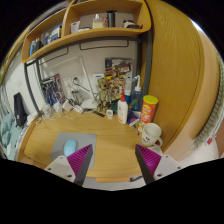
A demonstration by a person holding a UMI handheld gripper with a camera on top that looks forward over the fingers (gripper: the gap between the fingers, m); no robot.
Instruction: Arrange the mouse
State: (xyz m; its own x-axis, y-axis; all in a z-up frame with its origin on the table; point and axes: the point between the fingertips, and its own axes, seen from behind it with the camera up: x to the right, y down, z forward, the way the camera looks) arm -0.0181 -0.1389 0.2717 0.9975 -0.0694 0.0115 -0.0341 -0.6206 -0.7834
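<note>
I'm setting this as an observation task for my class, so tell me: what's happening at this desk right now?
A person is holding a handheld gripper low over a wooden desk. Its fingers are open and hold nothing. A pale blue mouse sits on a grey mouse mat, just ahead of the left finger, untouched. Along the back of the desk stand a white bottle, an orange canister and a white mug. Shelves hang on the wall above.

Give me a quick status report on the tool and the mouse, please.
Tool open, empty, above wooden desk. Pale blue mouse on grey mat, by left finger. White mug ahead right; path clear.
</note>
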